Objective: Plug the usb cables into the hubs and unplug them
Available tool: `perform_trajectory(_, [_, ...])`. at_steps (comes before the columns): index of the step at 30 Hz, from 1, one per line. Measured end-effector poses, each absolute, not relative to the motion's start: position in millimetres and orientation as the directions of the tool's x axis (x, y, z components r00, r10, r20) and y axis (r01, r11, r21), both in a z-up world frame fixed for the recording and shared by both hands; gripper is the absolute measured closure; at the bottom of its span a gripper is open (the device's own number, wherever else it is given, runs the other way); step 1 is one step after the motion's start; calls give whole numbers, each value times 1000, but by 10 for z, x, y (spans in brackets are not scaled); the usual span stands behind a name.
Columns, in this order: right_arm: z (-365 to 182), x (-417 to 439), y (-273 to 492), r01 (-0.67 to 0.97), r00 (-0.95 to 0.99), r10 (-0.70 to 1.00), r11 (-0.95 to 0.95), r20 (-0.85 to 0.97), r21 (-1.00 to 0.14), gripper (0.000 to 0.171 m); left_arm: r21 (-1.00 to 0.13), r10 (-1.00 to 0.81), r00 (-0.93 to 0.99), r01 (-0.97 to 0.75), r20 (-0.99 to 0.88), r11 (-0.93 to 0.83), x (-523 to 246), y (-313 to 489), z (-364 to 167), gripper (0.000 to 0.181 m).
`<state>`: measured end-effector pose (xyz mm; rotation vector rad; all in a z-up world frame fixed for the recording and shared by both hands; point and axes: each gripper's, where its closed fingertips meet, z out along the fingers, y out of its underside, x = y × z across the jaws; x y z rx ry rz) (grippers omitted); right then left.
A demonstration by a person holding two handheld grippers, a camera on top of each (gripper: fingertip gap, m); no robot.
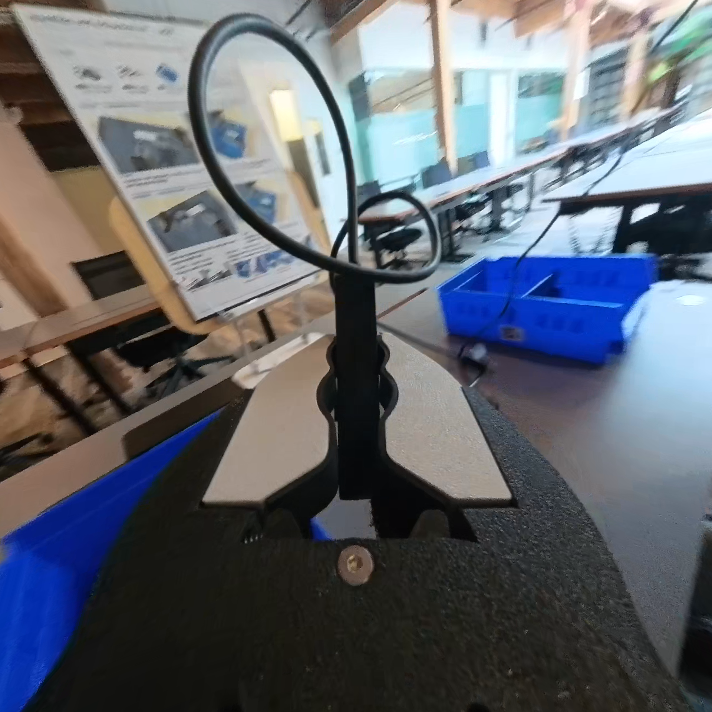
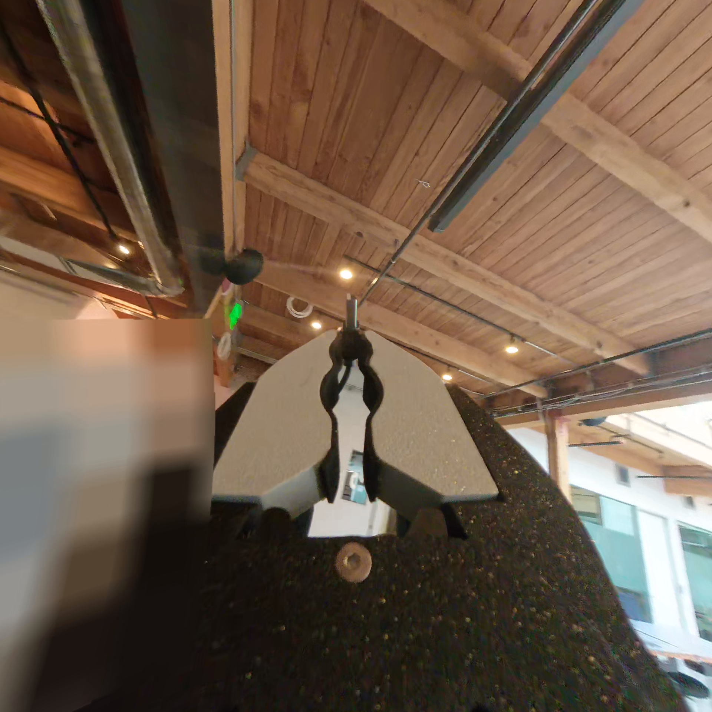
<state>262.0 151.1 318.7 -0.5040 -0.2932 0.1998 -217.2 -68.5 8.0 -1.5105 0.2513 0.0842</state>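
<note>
In the left wrist view my left gripper [image 1: 355, 346] is shut on a long black USB hub [image 1: 353, 385] that stands up between the grey fingers [image 1: 281, 416]. The hub's black cable [image 1: 269, 227] curls in loops above it. The gripper is held above a dark table [image 1: 578, 424]. In the right wrist view my right gripper [image 2: 350, 343] points up at the wooden ceiling. It is shut on a black USB cable plug [image 2: 351, 348], whose metal tip [image 2: 353, 308] sticks out past the fingertips. A thin bit of its cable shows between the fingers.
A blue divided bin [image 1: 547, 304] sits on the dark table at right, with a thin black cable [image 1: 504, 308] draped over it. A second blue bin [image 1: 57, 539] is at lower left. A poster board on a stand [image 1: 154, 165] stands behind. Long tables fill the room beyond. Left tips to right tips: about 60 cm.
</note>
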Motion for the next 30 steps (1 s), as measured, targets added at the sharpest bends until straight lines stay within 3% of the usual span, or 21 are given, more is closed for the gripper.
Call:
perform_trajectory(10, [4185,2714,1644,97,967,37,862,254,-498,164,-944,99,940,-319,-326,-80,-2570,-637,-131,164])
perform_trajectory(13, [4336,2589,1664,0,951,164,847,263,-532,164,-953,18,953,-304,-304,-5,-2398,-620,-68,164])
perform_trajectory(16, [4394,2468,1696,60,942,129,842,309,-535,165,-960,-66,959,-271,-276,70,-2190,-617,25,164])
perform_trajectory(30, [4590,2365,1845,-15,939,206,823,274,-568,165,-956,-152,944,-285,-294,75,-1942,-583,14,164])
